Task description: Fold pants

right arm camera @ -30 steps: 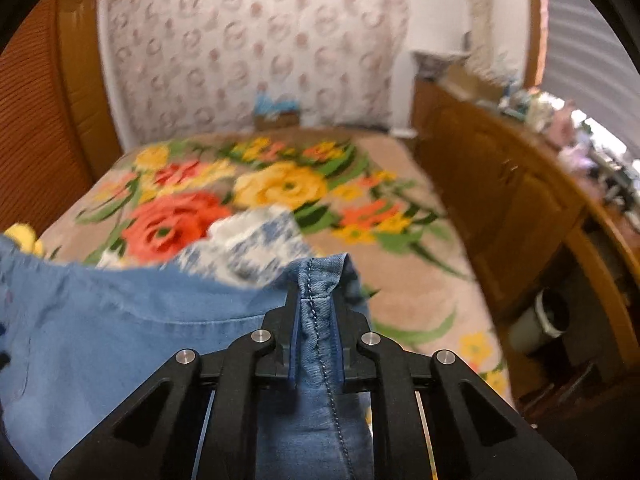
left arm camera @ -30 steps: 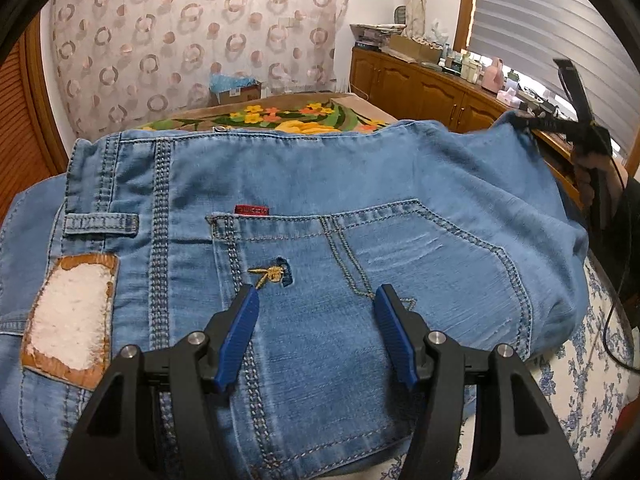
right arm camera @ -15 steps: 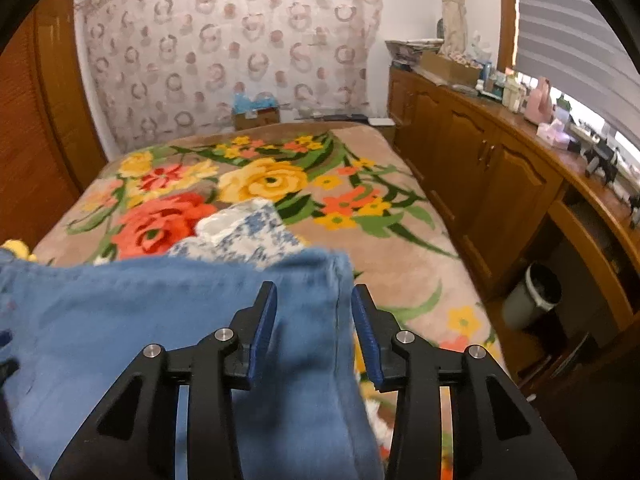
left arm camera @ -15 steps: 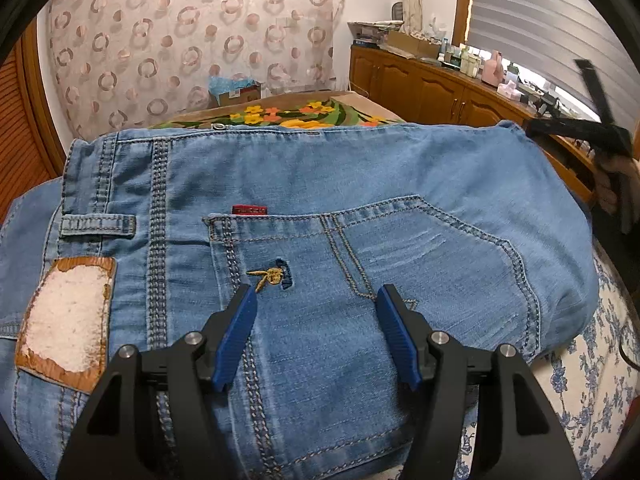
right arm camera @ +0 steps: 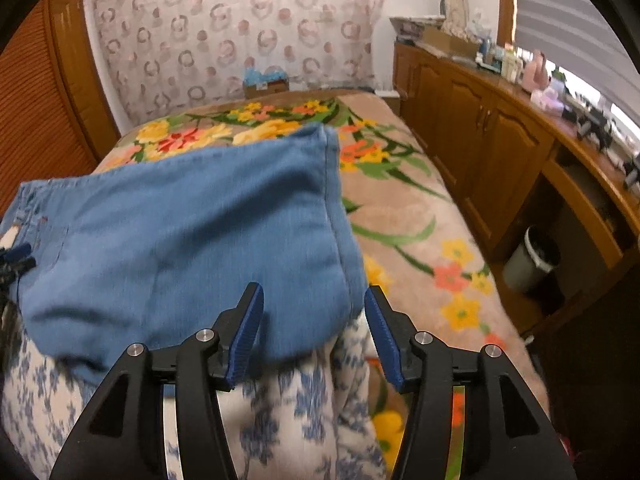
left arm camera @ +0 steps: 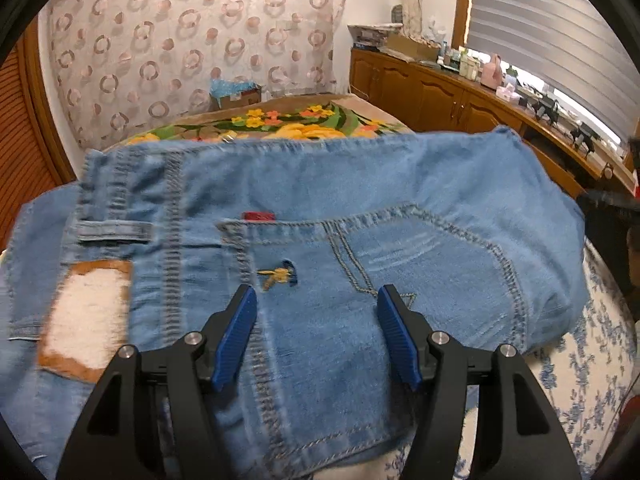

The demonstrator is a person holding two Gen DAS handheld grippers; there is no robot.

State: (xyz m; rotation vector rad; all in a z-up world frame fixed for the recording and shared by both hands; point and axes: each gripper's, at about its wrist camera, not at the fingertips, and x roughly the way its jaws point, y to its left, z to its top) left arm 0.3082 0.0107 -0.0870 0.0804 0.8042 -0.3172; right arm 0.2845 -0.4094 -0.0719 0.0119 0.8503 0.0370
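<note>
Jeans: The blue jeans lie folded on the bed, seat side up. You can see a back pocket and a fuzzy white patch. They rest on a white cloth with blue flowers.

Left gripper: The left gripper hangs over the pocket. Its blue pads are wide apart. I think it is not pinching anything.

Right gripper: The right gripper is by the near right edge of the jeans. Its jaws have just been opening. The cloth has dropped out and nothing is between the pads.

Step now: It looks like a fold was just laid down and let go.

How to do it well: Pull the right gripper clear so it does not drag the edge. Check that the edges line up. Press flat any bump near the right side. Grab the next edge by a thick seam, not thin cloth.

Bed: A soft blanket with big flowers covers the bed. Soft ground lets cloth slide and bunch.

Room: A curtain with rings hangs at the back. Brown wooden cabinets stand on the right, with a gray bin below.
</note>
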